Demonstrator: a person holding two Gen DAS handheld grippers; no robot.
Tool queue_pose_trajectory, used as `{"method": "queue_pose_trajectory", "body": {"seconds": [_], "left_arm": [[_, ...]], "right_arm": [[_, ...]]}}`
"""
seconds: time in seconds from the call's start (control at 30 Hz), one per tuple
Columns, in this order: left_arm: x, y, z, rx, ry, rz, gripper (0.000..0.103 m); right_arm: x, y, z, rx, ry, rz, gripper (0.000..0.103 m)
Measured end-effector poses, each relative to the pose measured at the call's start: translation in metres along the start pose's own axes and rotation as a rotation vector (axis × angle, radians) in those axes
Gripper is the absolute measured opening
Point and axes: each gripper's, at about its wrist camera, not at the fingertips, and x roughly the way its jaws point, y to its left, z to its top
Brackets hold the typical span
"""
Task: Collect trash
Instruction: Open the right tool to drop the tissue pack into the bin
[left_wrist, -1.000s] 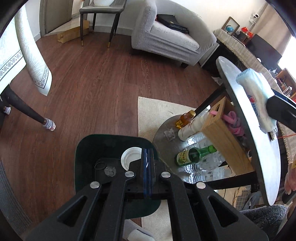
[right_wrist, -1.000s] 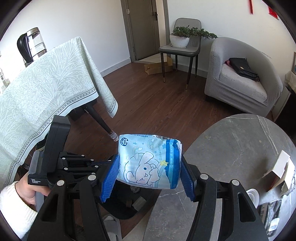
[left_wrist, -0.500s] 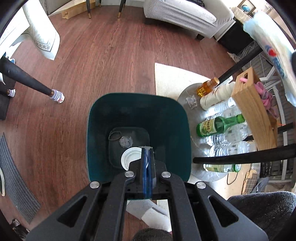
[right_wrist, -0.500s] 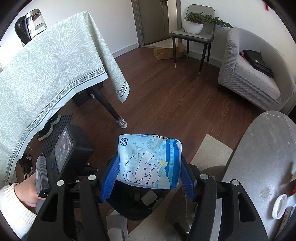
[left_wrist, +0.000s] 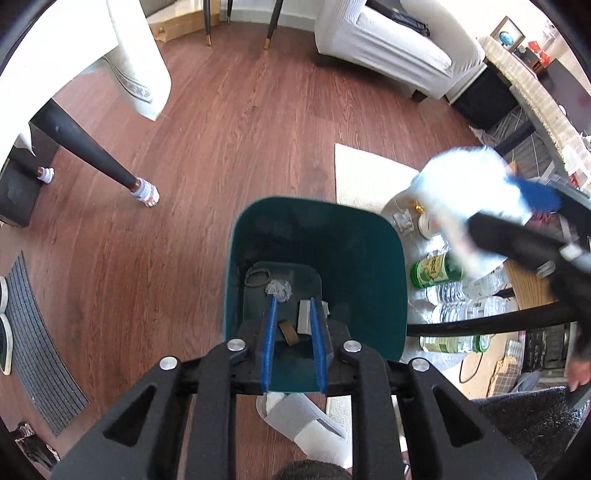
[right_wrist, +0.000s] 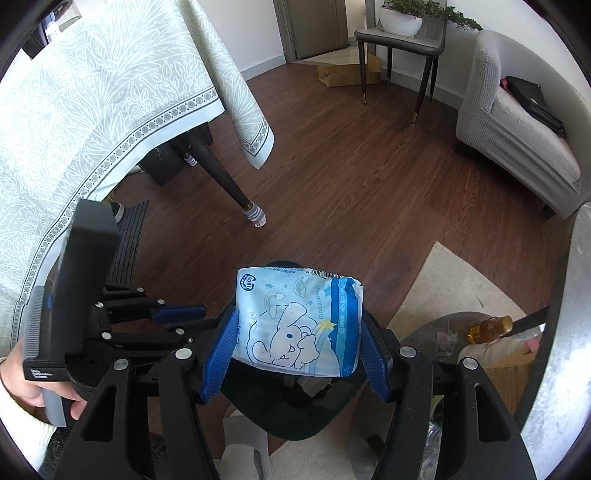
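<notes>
A dark teal trash bin stands on the floor; inside lie a hair band, a grey wad and small scraps. My left gripper is open and empty, right over the bin's near side. My right gripper is shut on a blue-and-white tissue pack with a cartoon dog, held above the bin. In the left wrist view the pack shows blurred at the bin's right, above its rim. The left gripper shows left of the pack.
A low round shelf with bottles and a wooden box stands right of the bin, under a round grey table. A cloth-covered table with a dark leg is to the left. A grey armchair and a cream rug lie beyond.
My left gripper has opened over the bin; the white cap seen below it is gone. My right gripper has carried the tissue pack from over the round table to above the bin.
</notes>
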Motion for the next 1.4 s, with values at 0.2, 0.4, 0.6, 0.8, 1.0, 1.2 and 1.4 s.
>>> {"method": "queue_pose_trajectory", "body": {"seconds": [0.2, 0.4, 0.6, 0.8, 1.0, 1.2, 1.4], "left_arm": [[-0.029, 0.001, 0.003, 0.006, -0.095, 0.006, 0.024], [-0.054, 0.003, 0.007, 0.007, -0.172, 0.01, 0.028], [-0.081, 0.003, 0.011, -0.005, -0.26, -0.001, 0.029], [-0.111, -0.002, 0.013, -0.006, -0.358, -0.026, 0.016], [-0.139, -0.011, 0.015, -0.005, -0.456, -0.035, 0.011], [-0.159, -0.019, 0.016, 0.002, -0.507, -0.066, 0.011], [-0.177, -0.026, 0.013, 0.017, -0.553, -0.079, 0.011]], "right_arm": [[0.027, 0.006, -0.007, 0.002, 0.055, -0.001, 0.062], [0.046, 0.004, -0.013, 0.023, 0.098, 0.001, 0.062], [0.065, 0.01, -0.018, 0.018, 0.134, 0.007, 0.062], [0.086, 0.014, -0.026, 0.0, 0.181, 0.005, 0.063], [0.112, 0.014, -0.04, -0.019, 0.244, -0.006, 0.064], [0.128, 0.015, -0.052, -0.049, 0.301, -0.041, 0.069], [0.129, 0.014, -0.056, -0.064, 0.299, -0.045, 0.07]]}}
